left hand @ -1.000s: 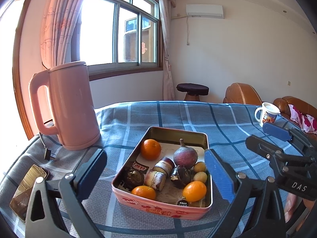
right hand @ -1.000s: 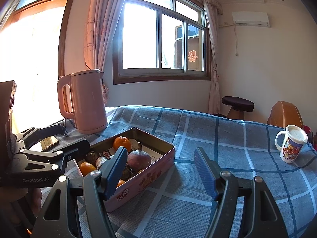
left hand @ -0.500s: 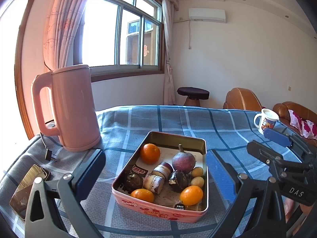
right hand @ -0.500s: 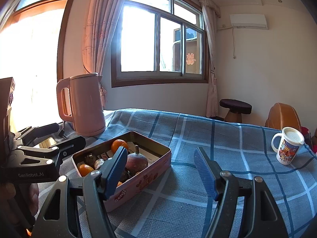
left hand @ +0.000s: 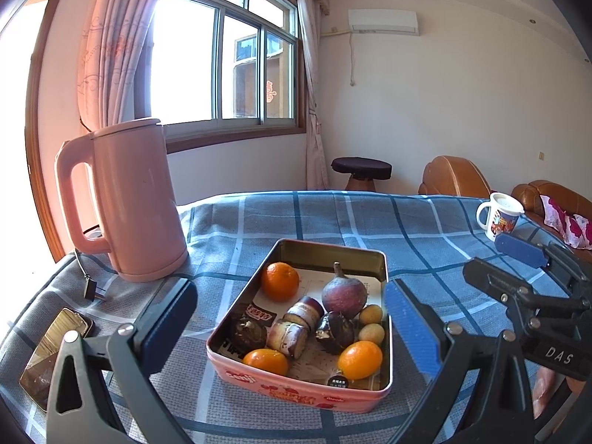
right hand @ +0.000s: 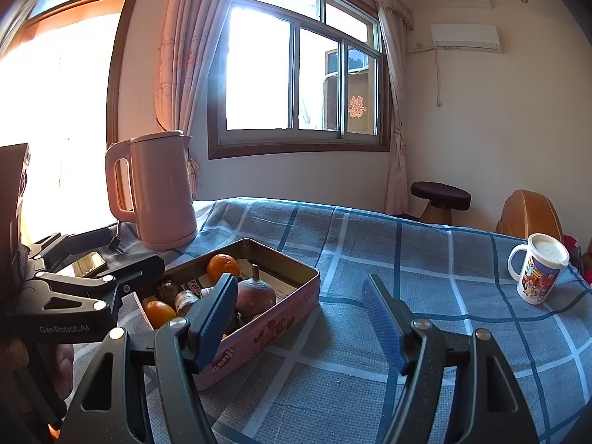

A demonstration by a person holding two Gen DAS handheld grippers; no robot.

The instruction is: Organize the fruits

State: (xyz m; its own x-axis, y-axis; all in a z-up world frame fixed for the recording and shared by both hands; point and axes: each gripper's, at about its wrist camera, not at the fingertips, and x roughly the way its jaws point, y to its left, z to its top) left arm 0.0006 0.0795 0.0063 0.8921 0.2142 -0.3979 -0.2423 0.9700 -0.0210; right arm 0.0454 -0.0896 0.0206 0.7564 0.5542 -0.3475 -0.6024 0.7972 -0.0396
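A pink tin tray (left hand: pixel 296 388) sits on the blue plaid tablecloth. It holds three oranges (left hand: pixel 280 281), a purple round fruit (left hand: pixel 344 292), two small yellow fruits (left hand: pixel 371 314) and dark wrapped snacks (left hand: pixel 292 329). My left gripper (left hand: pixel 292 329) is open and empty, held above the tray's near end. My right gripper (right hand: pixel 301 318) is open and empty, to the right of the tray (right hand: pixel 266 333); it also shows in the left wrist view (left hand: pixel 518 259).
A pink kettle (left hand: pixel 129 203) stands at the back left, its plug (left hand: pixel 92 290) lying beside it. A phone (left hand: pixel 51 355) lies near the left edge. A printed mug (right hand: pixel 540 273) stands at the right. A stool and sofa are beyond the table.
Both grippers have drawn back and lifted slightly, so the tray sits a little lower and farther in both views. Nothing was picked up.
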